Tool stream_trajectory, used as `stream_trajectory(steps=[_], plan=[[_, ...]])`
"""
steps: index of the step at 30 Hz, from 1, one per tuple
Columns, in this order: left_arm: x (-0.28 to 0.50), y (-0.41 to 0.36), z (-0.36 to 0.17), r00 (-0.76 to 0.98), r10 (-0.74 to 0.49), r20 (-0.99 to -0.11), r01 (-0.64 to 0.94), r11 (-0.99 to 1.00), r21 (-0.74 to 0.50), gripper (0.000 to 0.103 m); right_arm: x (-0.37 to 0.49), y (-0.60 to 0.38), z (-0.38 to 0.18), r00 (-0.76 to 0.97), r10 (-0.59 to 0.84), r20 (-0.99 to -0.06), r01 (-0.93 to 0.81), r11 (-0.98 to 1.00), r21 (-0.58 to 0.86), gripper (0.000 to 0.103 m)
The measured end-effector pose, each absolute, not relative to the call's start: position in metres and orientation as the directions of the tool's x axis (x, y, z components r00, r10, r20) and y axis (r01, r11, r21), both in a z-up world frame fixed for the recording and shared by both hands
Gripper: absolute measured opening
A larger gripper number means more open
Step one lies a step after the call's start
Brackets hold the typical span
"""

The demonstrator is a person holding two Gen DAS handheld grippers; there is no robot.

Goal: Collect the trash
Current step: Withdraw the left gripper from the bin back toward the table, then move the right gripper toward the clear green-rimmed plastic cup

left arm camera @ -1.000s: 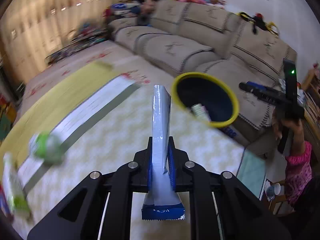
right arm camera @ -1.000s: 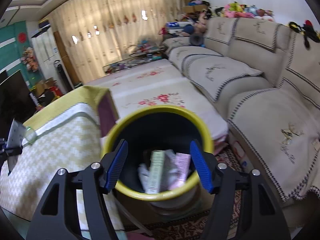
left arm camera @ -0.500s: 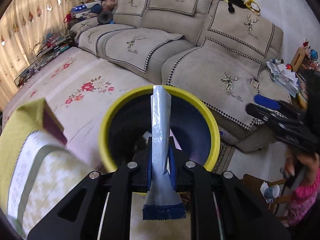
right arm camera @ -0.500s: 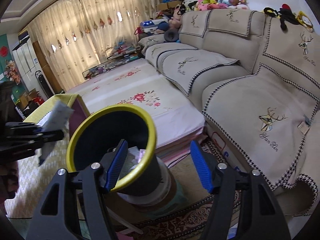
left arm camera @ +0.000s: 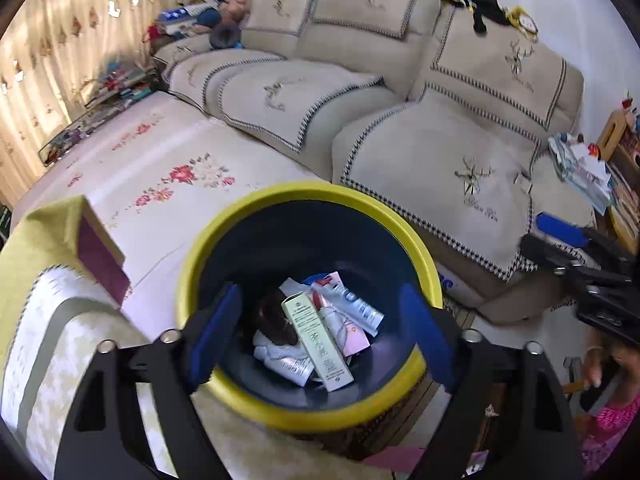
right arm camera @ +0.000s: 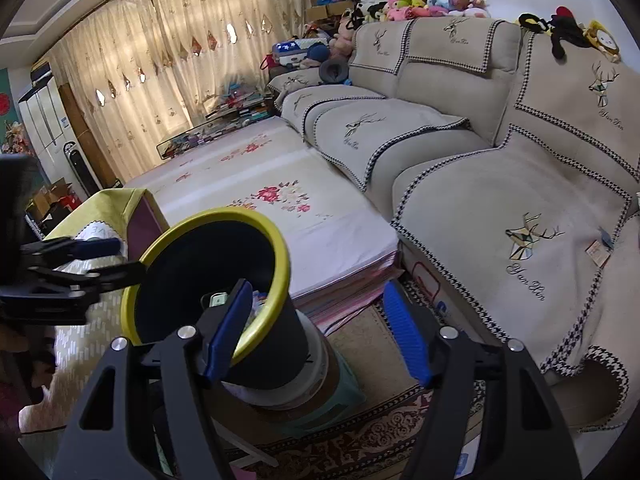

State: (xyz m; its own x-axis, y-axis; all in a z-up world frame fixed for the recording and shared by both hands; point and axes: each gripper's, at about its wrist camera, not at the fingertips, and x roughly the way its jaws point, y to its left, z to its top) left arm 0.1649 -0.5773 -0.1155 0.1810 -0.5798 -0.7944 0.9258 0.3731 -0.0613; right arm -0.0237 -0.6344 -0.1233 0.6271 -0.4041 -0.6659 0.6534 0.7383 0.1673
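Observation:
A dark bin with a yellow rim (left arm camera: 304,200) stands beside the table; it also shows in the right wrist view (right arm camera: 276,240). Inside lie several pieces of trash: a pale green box (left arm camera: 318,340), a white and blue wrapper (left arm camera: 352,300) and crumpled packets. My left gripper (left arm camera: 320,332) is open and empty, right above the bin's mouth. My right gripper (right arm camera: 316,328) is open and empty, just right of the bin. The left gripper shows at the left edge of the right wrist view (right arm camera: 80,260).
A table with a yellow and white cloth (left arm camera: 48,320) lies left of the bin. A beige sofa (right arm camera: 500,160) runs along the back and right. A low flowered platform (right arm camera: 280,200) sits behind the bin. A patterned rug (right arm camera: 360,440) covers the floor.
My left gripper carried the blue and white wrapper over the bin, opened and let it drop in. My right gripper drew off to the right of the bin.

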Motion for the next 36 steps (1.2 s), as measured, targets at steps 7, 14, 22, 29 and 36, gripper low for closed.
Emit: stream_trajectory(steps=[7, 14, 22, 29, 36], plan=[[0.167, -0.495, -0.087, 0.256, -0.618, -0.743, 0.881, 0.466, -0.084, 0.091, 0.006, -0.606, -0.128, 0.637, -0.343, -0.69, 0.595, 0.788, 0.158, 0.065], [0.18, -0.354, -0.073, 0.417, -0.604, -0.679, 0.782, 0.619, -0.071, 0.097, 0.05, -0.559, -0.119, 0.659, -0.283, -0.697, 0.494, 0.861, 0.117, 0.066], [0.199, -0.168, -0.078, 0.629, -0.467, -0.622, 0.578, 0.815, -0.028, 0.098, 0.133, -0.477, -0.101, 0.708, -0.118, -0.696, 0.278, 0.953, 0.12, 0.068], [0.222, -0.039, -0.101, 0.738, -0.268, -0.619, 0.346, 0.938, 0.006, 0.098, 0.212, -0.374, -0.085, 0.719, 0.101, -0.688, -0.02, 0.992, 0.126, 0.068], [0.228, 0.01, -0.113, 0.741, -0.296, -0.603, 0.284, 0.952, -0.118, 0.098, 0.287, -0.283, -0.087, 0.672, 0.294, -0.68, -0.289, 0.949, 0.125, 0.071]])
